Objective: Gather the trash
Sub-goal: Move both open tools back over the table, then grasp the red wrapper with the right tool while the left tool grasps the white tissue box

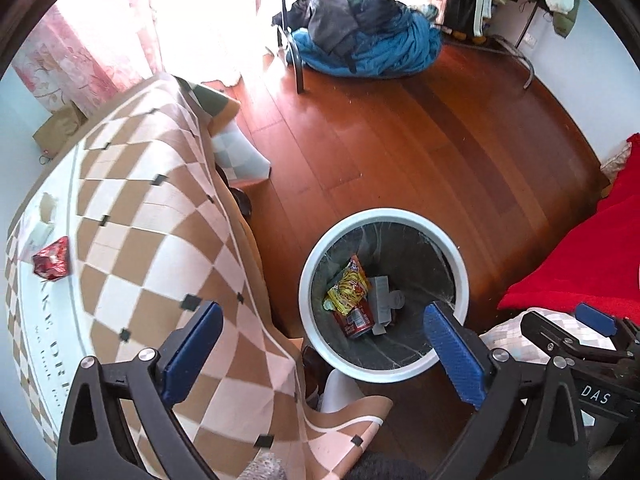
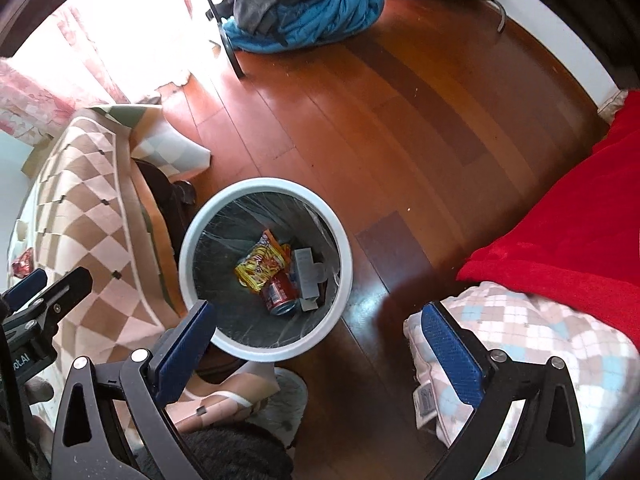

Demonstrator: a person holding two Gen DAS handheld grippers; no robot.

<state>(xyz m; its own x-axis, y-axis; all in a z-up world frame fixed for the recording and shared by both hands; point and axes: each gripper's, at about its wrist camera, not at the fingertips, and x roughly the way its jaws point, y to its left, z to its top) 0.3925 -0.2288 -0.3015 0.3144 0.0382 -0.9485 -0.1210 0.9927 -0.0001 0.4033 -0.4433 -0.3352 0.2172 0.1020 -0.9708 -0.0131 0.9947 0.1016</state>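
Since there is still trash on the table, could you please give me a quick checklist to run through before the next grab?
1. Left claw open and empty: ok.
2. Right claw open and empty: ok.
3. Bin upright with room inside: ok; only a yellow snack bag, a red can and a grey box lie at its bottom.
4. Next piece in sight: ok; a red wrapper lies on the table's white surface, left of the left claw.
5. Wrapper free of the checked cloth: ok, it lies beside the cloth's edge.
6. More trash elsewhere on the table: cannot tell.
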